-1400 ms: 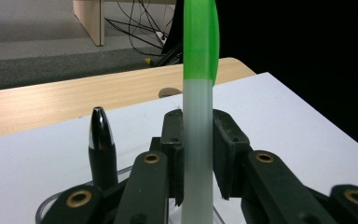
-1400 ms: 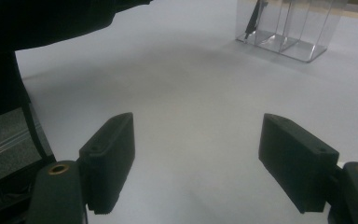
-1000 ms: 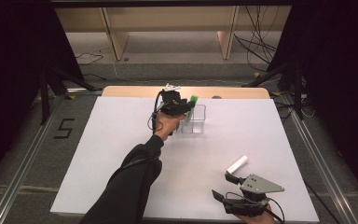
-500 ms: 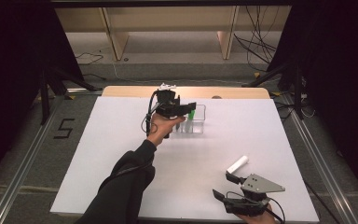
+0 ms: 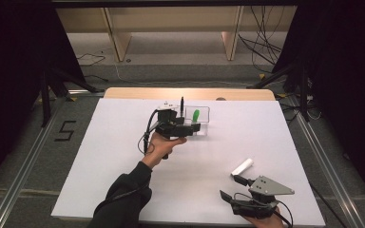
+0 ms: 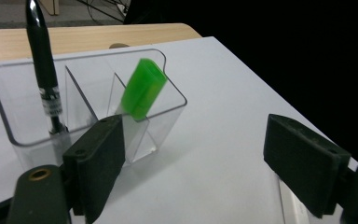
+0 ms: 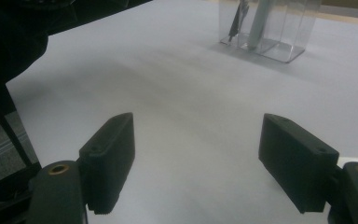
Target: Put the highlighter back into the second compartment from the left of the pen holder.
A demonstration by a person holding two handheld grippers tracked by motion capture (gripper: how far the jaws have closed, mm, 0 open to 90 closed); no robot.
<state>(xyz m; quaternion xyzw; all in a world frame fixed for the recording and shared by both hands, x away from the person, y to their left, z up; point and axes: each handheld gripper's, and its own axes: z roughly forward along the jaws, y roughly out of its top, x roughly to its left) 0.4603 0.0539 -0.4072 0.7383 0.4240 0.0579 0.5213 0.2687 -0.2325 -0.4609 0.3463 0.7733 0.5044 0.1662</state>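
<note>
Left hand-held gripper (image 5: 196, 127) jaws just opened, empty, beside clear organizer (image 5: 200, 121), white table (image 5: 123, 166) open around

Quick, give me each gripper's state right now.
Left gripper: open, jaws just opened, nothing between them; green marker stands in the clear organizer.
Right gripper: open, empty.

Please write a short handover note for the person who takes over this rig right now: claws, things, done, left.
Left claw: open, jaws just opened, nothing between them, beside the clear plastic divided holder.
Right claw: open, empty, near the table's front edge.
Things: green-capped marker leans in the holder; black pen stands in another compartment; white cylindrical stick lies on the white table, by the right claw.
Done: marker and pen in.
Left: probably the white stick.
</note>
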